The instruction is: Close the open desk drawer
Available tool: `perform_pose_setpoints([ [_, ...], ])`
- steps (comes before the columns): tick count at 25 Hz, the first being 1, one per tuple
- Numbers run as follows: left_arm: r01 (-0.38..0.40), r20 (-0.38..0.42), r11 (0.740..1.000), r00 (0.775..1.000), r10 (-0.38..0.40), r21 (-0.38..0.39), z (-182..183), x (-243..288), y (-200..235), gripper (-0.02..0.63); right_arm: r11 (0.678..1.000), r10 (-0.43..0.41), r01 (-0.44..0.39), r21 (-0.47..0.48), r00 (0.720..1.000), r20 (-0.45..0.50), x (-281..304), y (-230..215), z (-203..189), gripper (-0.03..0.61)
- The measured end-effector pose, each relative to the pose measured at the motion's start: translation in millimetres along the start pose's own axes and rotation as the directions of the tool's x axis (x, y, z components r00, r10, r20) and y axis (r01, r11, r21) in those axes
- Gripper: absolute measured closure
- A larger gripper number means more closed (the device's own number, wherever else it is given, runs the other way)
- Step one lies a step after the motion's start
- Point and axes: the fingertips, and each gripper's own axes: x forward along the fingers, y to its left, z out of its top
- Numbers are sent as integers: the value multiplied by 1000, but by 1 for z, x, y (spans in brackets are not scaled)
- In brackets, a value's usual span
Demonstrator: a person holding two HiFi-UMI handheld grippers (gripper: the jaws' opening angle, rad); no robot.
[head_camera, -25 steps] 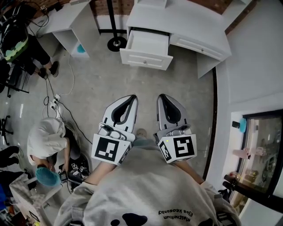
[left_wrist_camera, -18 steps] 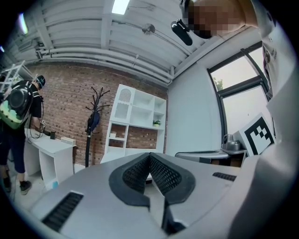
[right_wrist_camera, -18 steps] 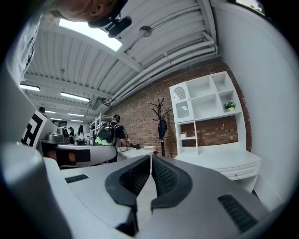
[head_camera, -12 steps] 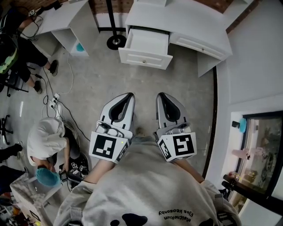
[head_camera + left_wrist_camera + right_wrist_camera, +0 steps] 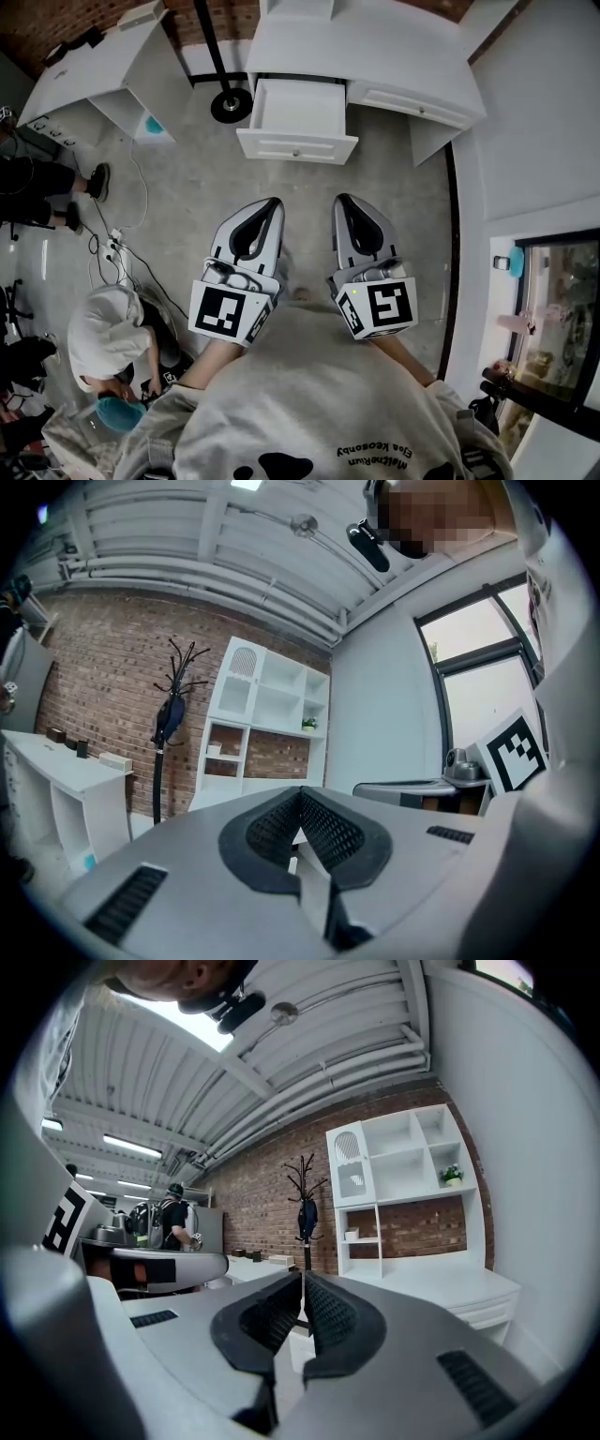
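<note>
Drawer (image 5: 298, 122) juts open from under the white worktop (image 5: 375, 42) at top of the head view, its front panel w/ a small centre knob facing the person. It sits well apart from both grippers. Left gripper (image 5: 273, 203) & right gripper (image 5: 342, 202) are held side by side over the grey floor (image 5: 187, 178), close to the person's chest and tips aimed toward the drawer. Each gripper view shows its jaws together w/ nothing between them. Black round base of a coat stand (image 5: 231, 105) sits just left of the drawer, and a second white desk (image 5: 103, 66) stands farther left. A crouching person (image 5: 105, 328) is low at left, near cables on the floor. White shelf unit (image 5: 267, 728) & brick wall (image 5: 103, 677) show beyond the left jaws.
</note>
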Motion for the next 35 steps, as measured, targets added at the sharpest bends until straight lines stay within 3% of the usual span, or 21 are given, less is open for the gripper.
perform_pose_setpoints([
  [13, 119, -69, 993, 990, -120, -15, 15, 136, 125, 595, 993, -116, 116, 1, 993, -33, 169, -54, 16, 543],
  [20, 168, -106, 985, 979, -172, -44, 10, 183, 174, 595, 984, -177, 177, 30, 984, -20, 238, -77, 27, 543],
  [26, 177, -126, 982, 975, -184, -64, -3, 204, 199, 595, 986, -161, 163, 26, 983, -89, 265, -86, 3, 543],
  [35, 170, -154, 980, 971, -184, -100, -28, 222, 204, 595, 990, -121, 129, 49, 981, -149, 282, -107, -26, 543],
])
